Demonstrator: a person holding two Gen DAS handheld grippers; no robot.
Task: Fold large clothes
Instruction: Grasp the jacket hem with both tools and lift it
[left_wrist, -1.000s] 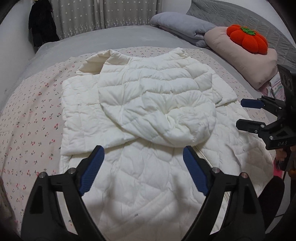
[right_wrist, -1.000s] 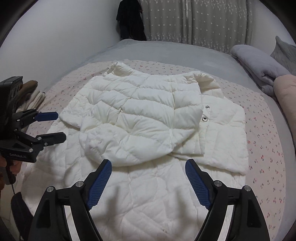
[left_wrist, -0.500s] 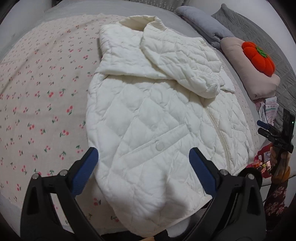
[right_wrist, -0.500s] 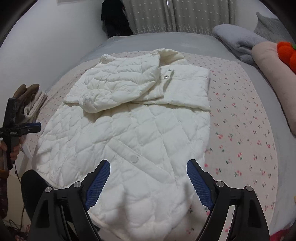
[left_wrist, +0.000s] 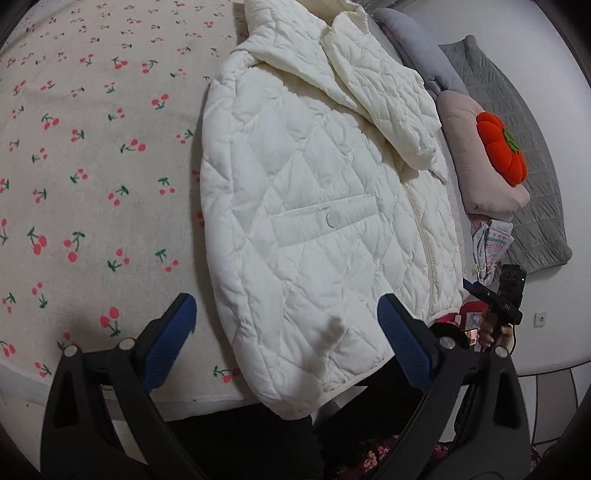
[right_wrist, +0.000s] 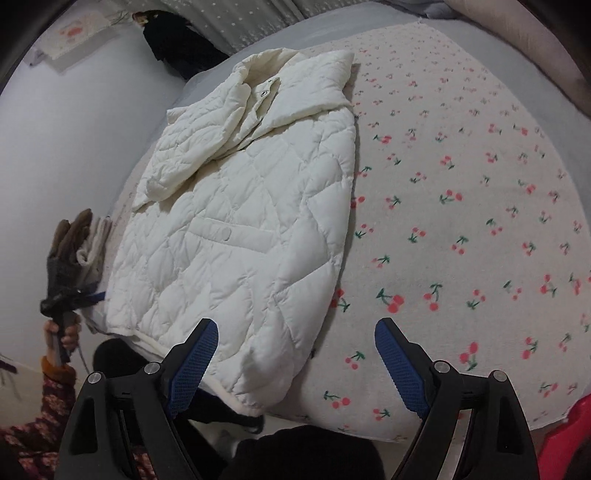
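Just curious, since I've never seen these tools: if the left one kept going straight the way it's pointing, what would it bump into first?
Probably the white quilted jacket, near its bottom hem, which lies between the open left gripper's fingers; depth is uncertain.

I'm working in a home bedroom: a bed with a cherry-print sheet (left_wrist: 92, 155), a pink pillow (left_wrist: 469, 147) with a pumpkin cushion (left_wrist: 500, 149) at its far edge, and dotted curtains (right_wrist: 236, 22) behind.

Dim, even indoor light, no glare. Soft shadows beneath blue pads (left_wrist: 173, 332) on cherry-print sheet (left_wrist: 92, 184). Heavy fisheye bending, dark corners. Slight blur at edges.
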